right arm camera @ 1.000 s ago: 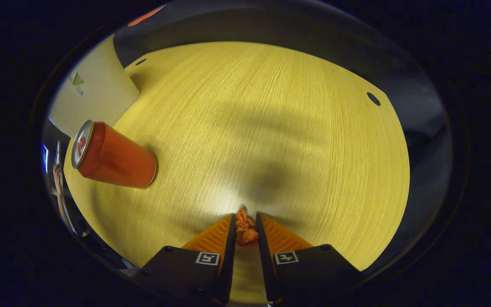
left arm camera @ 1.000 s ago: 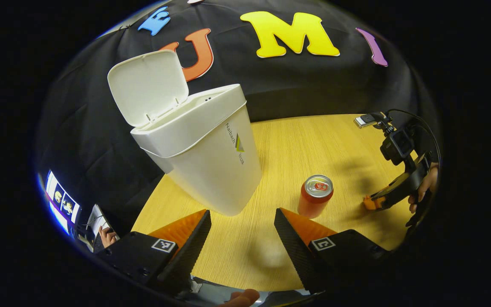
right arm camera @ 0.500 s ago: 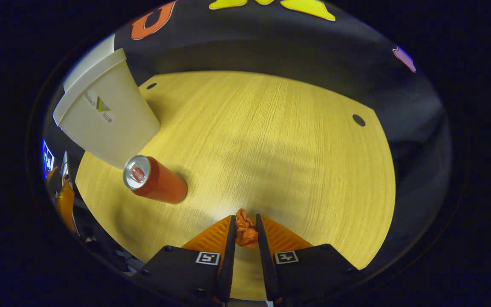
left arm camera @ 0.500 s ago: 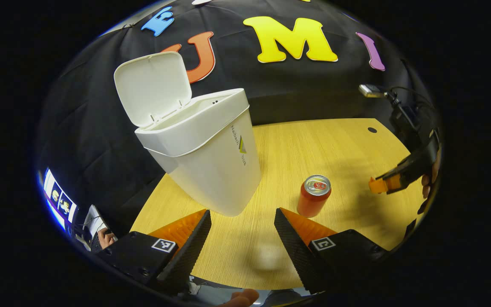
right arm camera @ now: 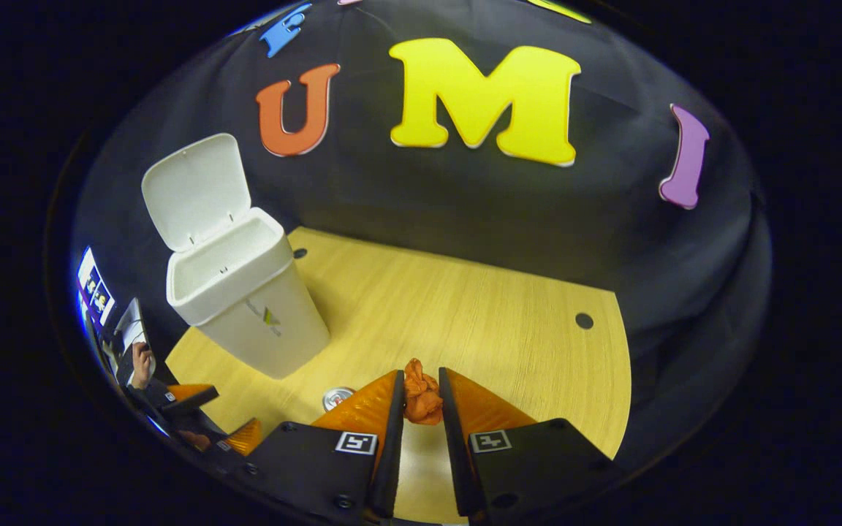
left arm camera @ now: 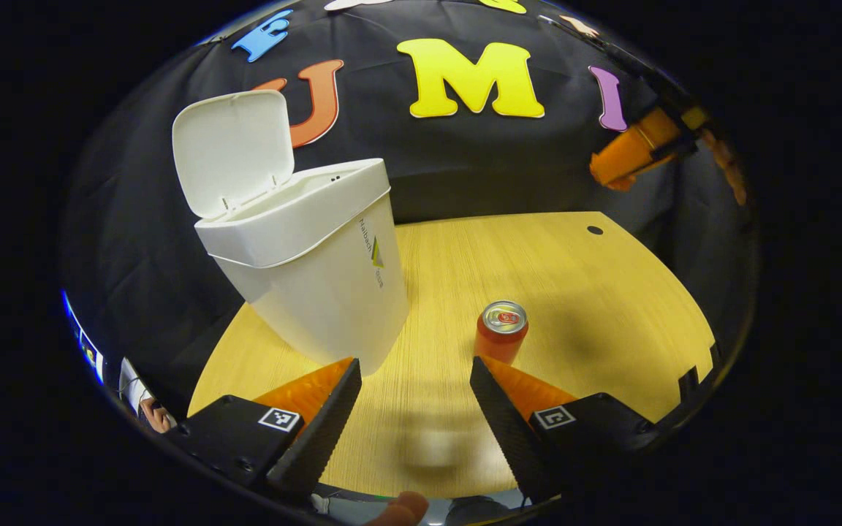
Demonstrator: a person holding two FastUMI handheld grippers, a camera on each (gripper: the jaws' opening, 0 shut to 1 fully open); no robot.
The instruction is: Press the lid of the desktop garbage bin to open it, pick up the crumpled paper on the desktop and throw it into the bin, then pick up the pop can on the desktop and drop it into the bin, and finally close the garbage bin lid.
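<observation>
The right tongs (right arm camera: 419, 398) are clamped on the crumpled paper (right arm camera: 421, 391), held high above the tabletop (right arm camera: 465, 314) and well short of the bin (right arm camera: 245, 307); let go early and the wad would land on the wood or glance off the rim; the left tongs (left arm camera: 414, 398) stand apart, empty, near the front edge; the bin sits at the back left corner, long axis upright, mouth upward, lid (right arm camera: 198, 190) raised behind it; the pop can (left arm camera: 501, 332) stands upright beside it.

In the right gripper view, the pop can (right arm camera: 335, 397) is mostly hidden behind the right tongs' (right arm camera: 418, 400) finger, only its top showing. The bin's (right arm camera: 245, 307) label is too small to read. In the left gripper view, the can's base sits behind a finger of the left tongs (left arm camera: 415, 391).
</observation>
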